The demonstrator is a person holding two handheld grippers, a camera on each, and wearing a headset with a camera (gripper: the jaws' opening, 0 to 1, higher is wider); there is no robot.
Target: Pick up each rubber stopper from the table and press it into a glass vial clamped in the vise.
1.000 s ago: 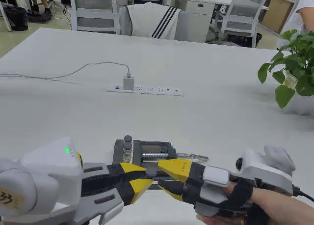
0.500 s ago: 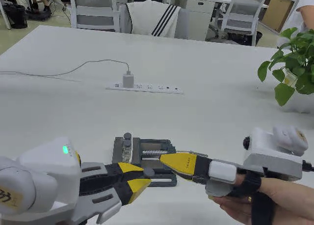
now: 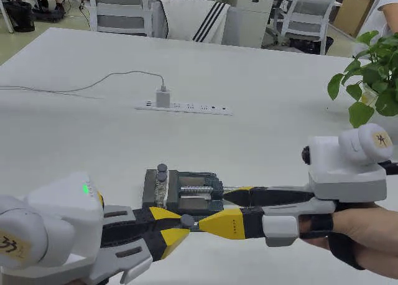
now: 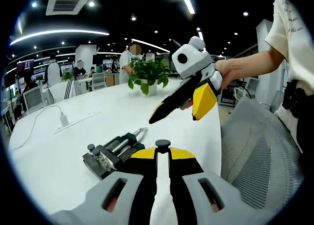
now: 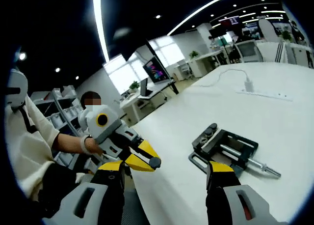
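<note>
My left gripper [image 3: 180,224] is shut on a small grey rubber stopper [image 3: 186,221], which sticks out at its tips [image 4: 162,144]. The right gripper [image 3: 214,207] hangs just right of it with jaws wide open and nothing between them; in its own view the stopper [image 5: 155,162] sits apart from its jaws. Behind both tips, a dark vise [image 3: 186,191] rests on the white table and clamps glass vials [image 3: 161,180] capped with grey stoppers at its left end. The vise [image 4: 110,154] lies below and left of the left gripper's jaws.
A white power strip [image 3: 183,107] with a charger and cable lies mid-table. A potted plant [image 3: 373,79] stands at the right edge. Chairs [image 3: 193,20] line the far side. The table's near edge runs under both grippers.
The right gripper has drawn back from the stopper, rolled, and opened wider. The left gripper has held still with the stopper. The camera tilted a little.
</note>
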